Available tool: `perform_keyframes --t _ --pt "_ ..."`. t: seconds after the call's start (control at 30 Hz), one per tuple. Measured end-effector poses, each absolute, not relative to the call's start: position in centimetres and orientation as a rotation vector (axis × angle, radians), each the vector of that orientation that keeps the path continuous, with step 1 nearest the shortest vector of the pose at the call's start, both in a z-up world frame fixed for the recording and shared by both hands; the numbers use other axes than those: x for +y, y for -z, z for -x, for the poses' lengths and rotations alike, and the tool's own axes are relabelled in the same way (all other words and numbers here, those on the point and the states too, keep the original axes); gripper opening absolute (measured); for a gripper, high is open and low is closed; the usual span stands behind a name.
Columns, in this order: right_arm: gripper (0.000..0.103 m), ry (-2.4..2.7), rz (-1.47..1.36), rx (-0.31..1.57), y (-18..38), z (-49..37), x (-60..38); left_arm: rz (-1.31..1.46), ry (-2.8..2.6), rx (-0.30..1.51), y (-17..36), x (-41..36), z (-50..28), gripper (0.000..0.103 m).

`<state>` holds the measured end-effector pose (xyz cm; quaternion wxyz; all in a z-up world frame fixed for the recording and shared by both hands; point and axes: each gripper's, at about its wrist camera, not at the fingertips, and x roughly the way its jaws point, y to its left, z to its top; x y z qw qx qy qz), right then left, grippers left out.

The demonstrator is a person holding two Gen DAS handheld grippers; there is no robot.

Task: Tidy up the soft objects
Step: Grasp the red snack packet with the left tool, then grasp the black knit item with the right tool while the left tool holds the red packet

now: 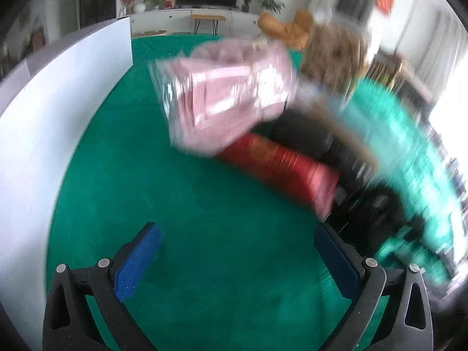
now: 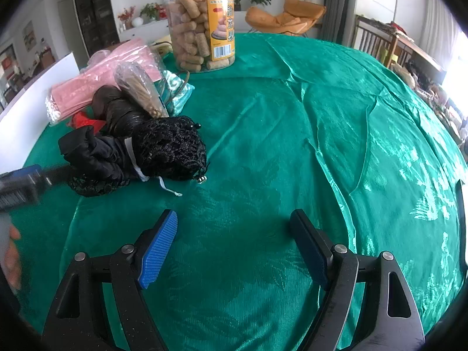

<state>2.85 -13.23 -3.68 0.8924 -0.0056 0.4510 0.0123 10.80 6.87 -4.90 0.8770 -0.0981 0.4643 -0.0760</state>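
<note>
Firstly, in the left wrist view we found the left gripper (image 1: 237, 251) with its blue-padded fingers spread wide and nothing between them, poised over the green satin tablecloth (image 1: 181, 193). This view was heavily smeared by motion. Ahead of the gripper we noted a clear plastic packet of pink folded cloth (image 1: 225, 96), overlapping a red fabric roll (image 1: 280, 163) that lay just behind and to the right of it. A dark mass sat right of the red roll; we could not identify it through the blur. A white upright board (image 1: 58, 111) ran along the left edge of the cloth.

Next, in the right wrist view we recorded the right gripper (image 2: 234, 245), its jaws likewise apart and empty, above bare cloth. The soft items sat in one cluster at the left: a black crocheted pouch (image 2: 172, 149) touching a crumpled black glove-like fabric (image 2: 90, 152), a dark brown ribbed bundle (image 2: 117, 111) behind them, a clear bag of tan sticks (image 2: 140, 87) leaning across it, and the pink packet at the rear. A clear plastic jar of tan cylindrical snacks (image 2: 201, 26) stood upright behind the cluster. The other gripper's blurred blue tip showed at the left edge, near the black fabric.
</note>
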Motion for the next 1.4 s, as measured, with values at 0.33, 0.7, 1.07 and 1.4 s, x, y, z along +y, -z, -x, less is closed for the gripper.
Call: perform_keyframes --t 0.33,0.7,1.07,1.4 --pt "0.085 -0.031 0.011 0.936 3.7 -2.9 -13.2 0.166 -0.123 1.060 5.9 6.0 -16.8 0.103" --pt "0.086 -0.031 0.014 0.940 3.8 -3.1 -13.1 0.026 -0.044 0.973 4.1 8.5 -12.8 0.103" --pt "0.086 -0.031 0.012 0.938 3.8 -3.0 -13.2 -0.025 0.054 1.031 5.9 6.3 -13.4 0.016" --pt "0.086 -0.171 -0.247 0.891 2.1 -1.8 -14.8 0.007 0.072 1.024 6.0 9.6 -6.4 0.094"
